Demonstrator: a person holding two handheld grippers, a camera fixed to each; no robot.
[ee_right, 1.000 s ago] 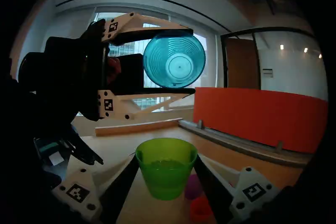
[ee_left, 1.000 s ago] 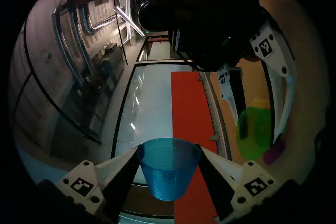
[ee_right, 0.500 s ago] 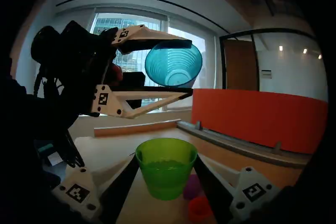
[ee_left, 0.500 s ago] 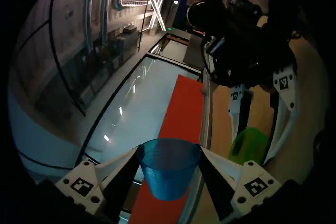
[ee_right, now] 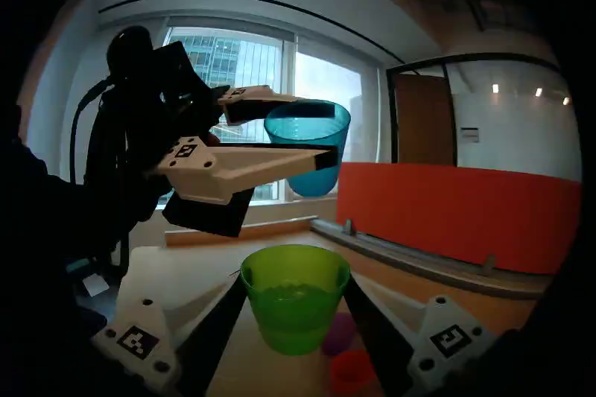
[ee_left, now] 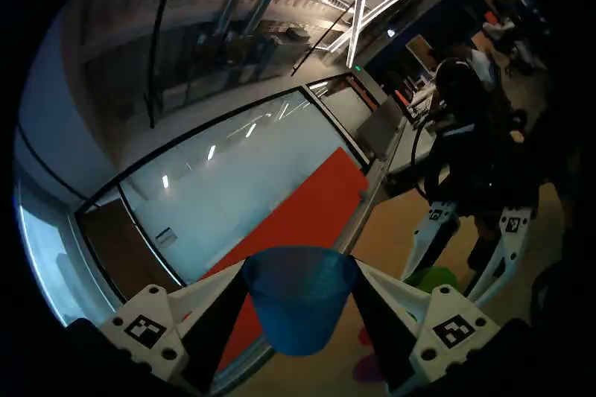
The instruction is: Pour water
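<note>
- Righted again: translucent blue plastic cup (ee_right: 307, 145), twelve o'clock, clamped in left jaws.
- Right jaws clamp part-filled translucent green plastic cup (ee_right: 295, 296); pour seems done, lower both next.

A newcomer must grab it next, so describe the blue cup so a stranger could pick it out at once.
Find the big window behind the pale table. In front of it the left gripper holds the blue cup upright in the air. It alone is translucent teal, raised above the green cup, the purple cup and the red cup below.
</note>
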